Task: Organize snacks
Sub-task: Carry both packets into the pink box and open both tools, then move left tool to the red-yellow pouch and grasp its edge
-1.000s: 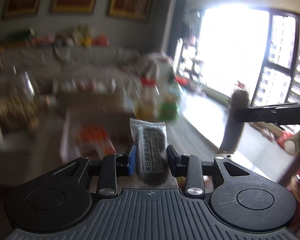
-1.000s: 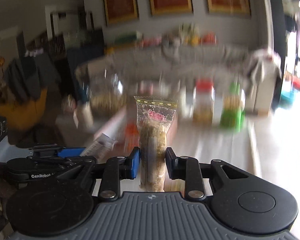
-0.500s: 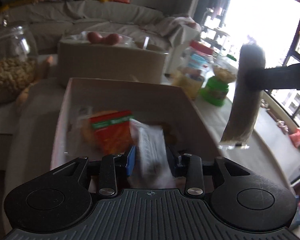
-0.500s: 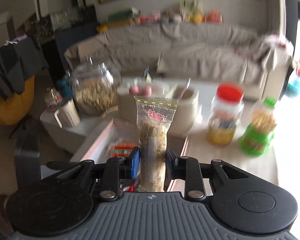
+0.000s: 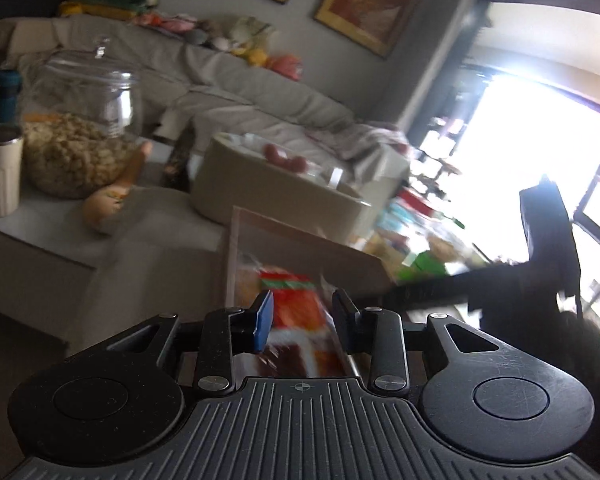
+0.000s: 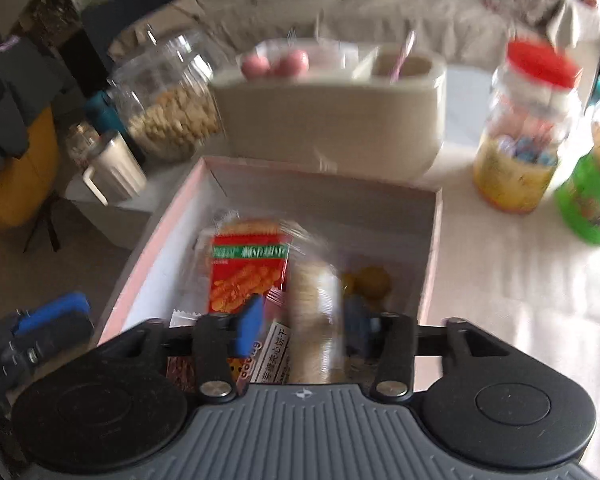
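Note:
A pale cardboard box (image 6: 430, 248) holds several snack packs: a red pack (image 6: 248, 268), a white-label pack (image 6: 276, 356) and yellow sweets (image 6: 370, 282). My right gripper (image 6: 300, 320) is open over the box's near end; a clear pack of pale cereal bar (image 6: 314, 312) lies blurred between its fingers, apparently loose. My left gripper (image 5: 302, 314) is open and empty above the box (image 5: 300, 240), with the red pack (image 5: 296, 308) below it. The left gripper also shows at the left edge of the right wrist view (image 6: 40, 328).
A beige organizer (image 6: 332, 120) with pink balls stands behind the box. A glass jar of popcorn (image 6: 168, 112) and a white mug (image 6: 114, 168) stand at left. A red-lidded jar (image 6: 524, 128) and a green-based jar (image 6: 592, 200) stand at right.
Both grippers have opened and dropped their packs into the box. The right gripper has tipped down over the box. The left gripper has swung left and tilted.

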The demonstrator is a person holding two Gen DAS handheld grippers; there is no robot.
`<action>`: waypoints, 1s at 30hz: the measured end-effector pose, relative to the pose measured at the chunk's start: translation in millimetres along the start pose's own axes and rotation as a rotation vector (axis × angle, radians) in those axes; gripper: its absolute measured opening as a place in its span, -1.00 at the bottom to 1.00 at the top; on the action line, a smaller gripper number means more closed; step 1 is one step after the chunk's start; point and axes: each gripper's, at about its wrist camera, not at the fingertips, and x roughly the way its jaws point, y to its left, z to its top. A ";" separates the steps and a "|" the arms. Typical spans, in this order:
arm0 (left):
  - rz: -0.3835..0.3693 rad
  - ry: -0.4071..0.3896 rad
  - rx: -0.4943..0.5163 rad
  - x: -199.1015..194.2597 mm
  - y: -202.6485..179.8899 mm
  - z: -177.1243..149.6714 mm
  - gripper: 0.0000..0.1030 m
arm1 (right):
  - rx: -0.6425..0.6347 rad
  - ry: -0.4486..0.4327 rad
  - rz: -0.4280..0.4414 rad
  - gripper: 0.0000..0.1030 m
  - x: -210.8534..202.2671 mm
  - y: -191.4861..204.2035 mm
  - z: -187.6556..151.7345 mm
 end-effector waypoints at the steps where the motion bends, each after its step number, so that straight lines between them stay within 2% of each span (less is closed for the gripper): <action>1: -0.020 0.019 0.009 -2.0 -4.9 -3.9 -0.29 | -0.012 -0.034 0.004 0.16 -13.2 -2.2 -4.0; 5: -0.087 0.127 0.046 5.5 -29.5 -23.1 -0.29 | -0.093 -0.165 -0.058 0.43 -74.2 -11.0 -32.3; 8: -0.153 0.193 0.086 10.9 -51.5 -44.9 -0.29 | -0.107 -0.217 -0.126 0.58 -113.7 -30.8 -64.8; 10: -0.196 0.239 0.103 14.3 -66.5 -60.4 -0.29 | -0.067 -0.209 -0.162 0.59 -131.0 -51.6 -89.8; 14: -0.232 0.341 0.137 19.1 -95.5 -89.4 -0.29 | 0.058 -0.152 -0.212 0.59 -149.6 -97.0 -143.2; 18: -0.276 0.411 0.180 15.7 -120.7 -110.8 -0.29 | 0.106 -0.157 -0.269 0.59 -162.4 -127.6 -191.8; 20: -0.274 0.406 0.203 13.6 -130.2 -113.8 -0.29 | 0.153 -0.153 -0.280 0.59 -163.6 -143.0 -210.0; 23: -0.261 0.334 0.247 10.8 -142.2 -107.7 -0.29 | 0.242 -0.145 -0.254 0.58 -161.3 -160.1 -230.5; 26: -0.230 0.263 0.320 25.9 -159.0 -98.4 -0.29 | 0.280 -0.147 -0.180 0.58 -158.9 -157.4 -248.3; 29: -0.178 0.249 0.381 49.8 -166.8 -96.7 -0.29 | 0.331 -0.138 -0.089 0.61 -150.7 -149.3 -259.6; 30: -0.172 0.250 0.395 58.5 -167.9 -96.6 -0.29 | 0.320 -0.161 -0.098 0.61 -150.3 -141.4 -263.3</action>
